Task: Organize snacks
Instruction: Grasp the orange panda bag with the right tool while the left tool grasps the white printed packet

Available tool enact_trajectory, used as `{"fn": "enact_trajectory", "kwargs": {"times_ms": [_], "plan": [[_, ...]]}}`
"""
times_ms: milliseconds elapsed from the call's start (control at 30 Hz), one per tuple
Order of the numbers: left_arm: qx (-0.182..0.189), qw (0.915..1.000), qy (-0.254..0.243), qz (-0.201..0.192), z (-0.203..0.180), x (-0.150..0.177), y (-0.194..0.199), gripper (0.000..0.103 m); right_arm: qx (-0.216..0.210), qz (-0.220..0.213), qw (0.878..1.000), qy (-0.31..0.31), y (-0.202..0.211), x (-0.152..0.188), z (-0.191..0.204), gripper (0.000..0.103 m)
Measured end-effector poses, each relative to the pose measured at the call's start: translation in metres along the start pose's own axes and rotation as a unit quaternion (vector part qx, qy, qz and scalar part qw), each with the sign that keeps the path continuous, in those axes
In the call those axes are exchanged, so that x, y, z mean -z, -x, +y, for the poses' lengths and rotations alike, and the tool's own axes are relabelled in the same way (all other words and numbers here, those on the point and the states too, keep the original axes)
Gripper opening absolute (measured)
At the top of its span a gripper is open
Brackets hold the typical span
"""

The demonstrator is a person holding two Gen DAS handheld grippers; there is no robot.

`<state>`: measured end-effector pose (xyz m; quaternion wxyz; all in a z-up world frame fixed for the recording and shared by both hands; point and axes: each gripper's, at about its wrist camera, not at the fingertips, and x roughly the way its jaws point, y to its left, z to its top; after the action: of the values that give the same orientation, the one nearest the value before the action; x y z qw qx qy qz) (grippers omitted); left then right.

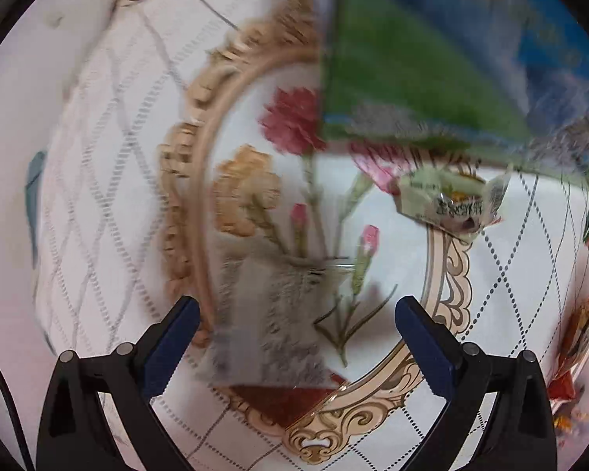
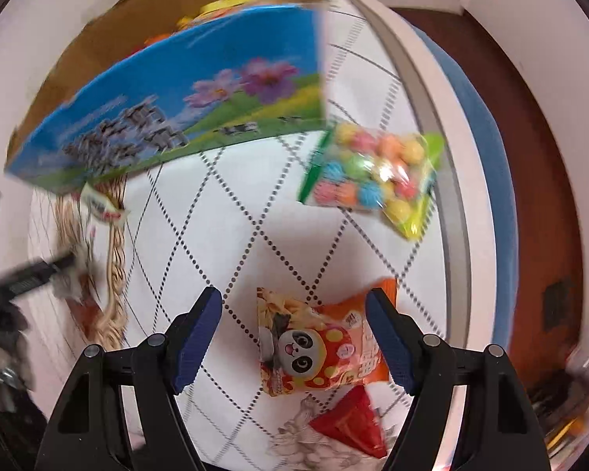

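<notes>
Both tongs stand apart with nothing clamped between their blue pads. Left tongs (image 1: 296,337) point down at a white bench cloth (image 1: 98,180) printed with dotted diamonds and a gold-framed oval of carnations (image 1: 294,204); between the pads lies only a blurred grey patch with a red corner below it, too smeared to name. A small pale-green snack packet (image 1: 449,200) lies on the cloth beyond the left tongs and off toward their right pad, well clear of both pads, just below the edge of a blue and green box (image 1: 432,66) that fills the upper right of that view. Right tongs (image 2: 294,331) hang over the same cloth, half spread, with an orange panda snack bag (image 2: 318,347) lying flat between the pads: its right edge sits close under the right pad while a clear gap separates it from the left pad, and neither pad presses on it. A red packet (image 2: 353,420) lies just below the orange bag, nearer the camera. Farther ahead and to the right, a clear bag of coloured candy balls (image 2: 373,180) rests near the bench edge. The box, printed with flowers and meadow, stands ahead to the left, with yellow packets (image 2: 247,4) showing inside its open cardboard top.
</notes>
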<state>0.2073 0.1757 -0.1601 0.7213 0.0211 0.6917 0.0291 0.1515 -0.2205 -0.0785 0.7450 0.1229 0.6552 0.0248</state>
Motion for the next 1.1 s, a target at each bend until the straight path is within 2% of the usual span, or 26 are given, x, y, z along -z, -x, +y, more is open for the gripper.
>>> {"fn": "enact_trajectory", "kwargs": {"times_ms": [67,133,233,300,400,467,500,533,600,633,700,733,867,900,933,967,1100], "plan": [[-0.006,1.0,0.0,0.0,-0.006,0.003,-0.003,0.077,-0.036,0.007,0.998,-0.06,-0.003,0.006,-0.021,0.078],[-0.002,1.0,0.002,-0.009,-0.011,0.011,0.0,0.067,-0.052,0.014,0.994,-0.099,-0.006,0.013,-0.038,0.078],[0.03,0.9995,0.013,-0.006,-0.03,0.034,0.008,0.054,-0.065,0.031,0.99,-0.12,-0.013,0.026,-0.053,0.078],[0.054,0.9985,0.013,-0.002,-0.043,0.049,0.013,0.054,-0.085,0.043,0.987,-0.133,-0.017,0.035,-0.058,0.078],[0.083,0.9965,0.01,0.003,-0.063,0.071,0.019,0.054,-0.137,0.059,0.979,-0.141,-0.025,0.047,-0.049,0.078],[0.097,0.9952,0.012,0.009,-0.072,0.08,0.021,0.054,-0.197,0.054,0.971,-0.12,-0.02,0.046,-0.033,0.078],[0.101,0.9947,0.015,0.009,-0.075,0.084,0.022,0.054,-0.206,0.045,0.972,-0.103,-0.013,0.043,-0.026,0.078],[0.102,0.9946,0.017,0.009,-0.077,0.087,0.023,0.054,-0.201,0.03,0.976,-0.082,-0.001,0.039,-0.019,0.078],[0.103,0.9944,0.023,0.008,-0.077,0.094,0.026,0.055,-0.16,0.002,0.986,-0.042,0.017,0.032,-0.012,0.082],[0.107,0.9937,0.033,0.005,-0.075,0.097,0.028,0.055,-0.109,-0.012,0.994,-0.016,0.025,0.028,-0.008,0.083],[0.117,0.9917,0.052,0.001,-0.05,0.092,0.031,0.055,-0.022,-0.029,0.999,0.02,0.028,0.019,-0.007,0.083],[0.121,0.9906,0.064,0.0,-0.046,0.095,0.034,0.056,-0.003,-0.021,0.999,0.025,0.023,0.014,-0.009,0.083],[0.139,0.9852,0.1,-0.006,-0.026,0.093,0.042,0.057,0.005,0.028,0.999,0.034,-0.014,0.006,-0.015,0.083],[0.139,0.9846,0.105,-0.006,-0.022,0.095,0.043,0.057,0.011,0.037,0.999,0.036,-0.023,0.006,-0.014,0.08],[0.139,0.9846,0.106,-0.004,-0.012,0.081,0.043,0.057,0.008,0.049,0.998,0.029,-0.034,0.006,-0.016,0.077],[0.138,0.985,0.104,-0.002,-0.01,0.081,0.043,0.058,0.004,0.057,0.998,0.027,-0.04,0.006,-0.015,0.067],[0.138,0.9879,0.07,0.013,-0.014,0.072,0.031,0.059,0.007,0.052,0.997,0.048,-0.042,0.012,-0.005,0.062]]}}
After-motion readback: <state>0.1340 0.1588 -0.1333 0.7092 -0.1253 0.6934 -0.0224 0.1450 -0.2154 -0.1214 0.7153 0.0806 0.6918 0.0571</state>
